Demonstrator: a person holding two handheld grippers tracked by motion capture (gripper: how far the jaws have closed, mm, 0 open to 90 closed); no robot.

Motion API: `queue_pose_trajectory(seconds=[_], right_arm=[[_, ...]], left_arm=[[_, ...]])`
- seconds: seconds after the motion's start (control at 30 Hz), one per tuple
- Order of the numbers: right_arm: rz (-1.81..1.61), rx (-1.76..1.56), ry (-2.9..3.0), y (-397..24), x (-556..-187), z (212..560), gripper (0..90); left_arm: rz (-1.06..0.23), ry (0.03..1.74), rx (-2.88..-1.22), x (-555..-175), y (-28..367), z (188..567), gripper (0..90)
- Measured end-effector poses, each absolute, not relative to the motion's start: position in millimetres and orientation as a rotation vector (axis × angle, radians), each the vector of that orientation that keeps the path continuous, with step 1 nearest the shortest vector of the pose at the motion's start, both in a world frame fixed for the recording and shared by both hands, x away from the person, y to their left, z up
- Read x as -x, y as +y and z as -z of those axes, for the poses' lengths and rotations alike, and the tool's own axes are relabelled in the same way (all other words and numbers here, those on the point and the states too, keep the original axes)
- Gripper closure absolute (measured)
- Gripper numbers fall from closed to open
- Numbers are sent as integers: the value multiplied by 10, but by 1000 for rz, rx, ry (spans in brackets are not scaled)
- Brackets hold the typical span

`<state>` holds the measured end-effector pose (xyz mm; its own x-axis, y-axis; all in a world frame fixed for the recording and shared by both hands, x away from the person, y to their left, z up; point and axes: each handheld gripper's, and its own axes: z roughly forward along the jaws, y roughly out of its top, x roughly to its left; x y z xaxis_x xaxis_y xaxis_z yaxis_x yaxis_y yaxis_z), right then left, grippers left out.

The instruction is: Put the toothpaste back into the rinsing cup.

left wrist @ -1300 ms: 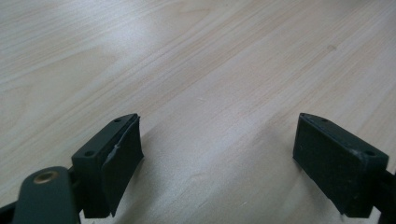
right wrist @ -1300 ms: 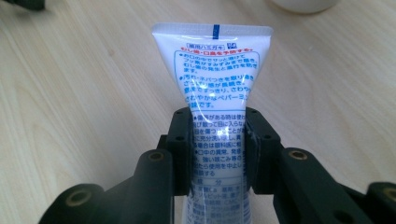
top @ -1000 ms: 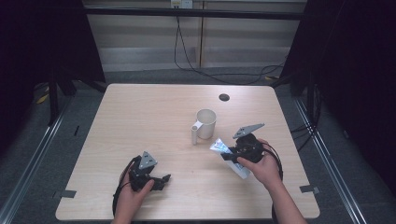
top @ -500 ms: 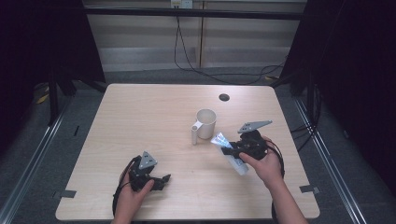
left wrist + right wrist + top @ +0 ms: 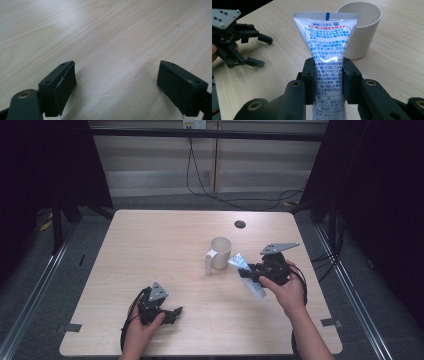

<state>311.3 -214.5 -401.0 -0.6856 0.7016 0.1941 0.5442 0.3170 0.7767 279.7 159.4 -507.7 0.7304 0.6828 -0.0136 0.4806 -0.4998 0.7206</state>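
Note:
A white toothpaste tube point(image 5: 327, 45) with blue and red print is clamped between the jaws of my right gripper point(image 5: 329, 82), crimped end pointing away. From above, the tube point(image 5: 241, 263) slants up beside the right gripper point(image 5: 250, 272), its flat end near a cream mug point(image 5: 220, 252) that stands upright mid-table with its handle to the left. The mug point(image 5: 359, 30) looks empty. My left gripper point(image 5: 175, 312) rests low at the front left, jaws wide apart over bare wood point(image 5: 117, 85), far from mug and tube. It also appears in the right gripper view point(image 5: 260, 51).
The light wooden table point(image 5: 150, 250) has a small dark round hole cover point(image 5: 240, 224) near its back edge. Cables trail on the floor behind the table. Dark frames and curtains stand at both sides.
My right gripper has lifted and carried the tube a little up and toward the mug. The left gripper stays where it was.

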Motion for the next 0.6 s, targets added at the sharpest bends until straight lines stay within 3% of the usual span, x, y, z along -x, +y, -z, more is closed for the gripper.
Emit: queue_pose_trajectory(seconds=[0.6], right_arm=[[-1426,-1173,2261,-2210,-3200,3785,684]], left_arm=[[-354,877,-2193,-2796,1592,5079,153]])
